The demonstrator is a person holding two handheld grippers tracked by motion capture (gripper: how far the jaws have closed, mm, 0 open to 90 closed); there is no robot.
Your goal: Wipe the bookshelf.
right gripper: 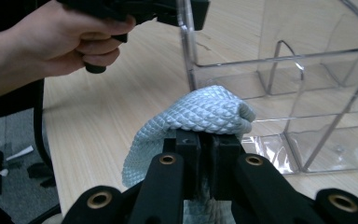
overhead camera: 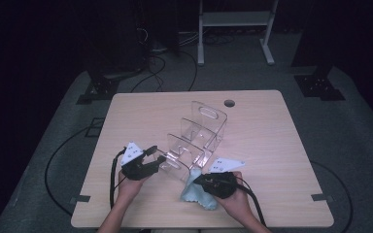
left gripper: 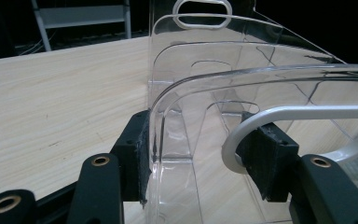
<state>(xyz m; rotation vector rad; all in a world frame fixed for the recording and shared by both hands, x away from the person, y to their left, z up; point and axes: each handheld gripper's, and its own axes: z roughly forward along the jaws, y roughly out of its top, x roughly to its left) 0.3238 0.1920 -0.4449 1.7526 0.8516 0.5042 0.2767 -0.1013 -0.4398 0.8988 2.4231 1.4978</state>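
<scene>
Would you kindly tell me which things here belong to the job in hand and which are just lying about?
In use:
- clear acrylic organizer, front wall clamped by the left gripper
- light blue cloth, pinched in the right gripper

Lying about:
- white metal frame on the floor behind the table
- floor cables

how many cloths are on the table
1: a light blue cloth at the near table edge, beside the clear acrylic organizer, pinched in the right tool.
</scene>
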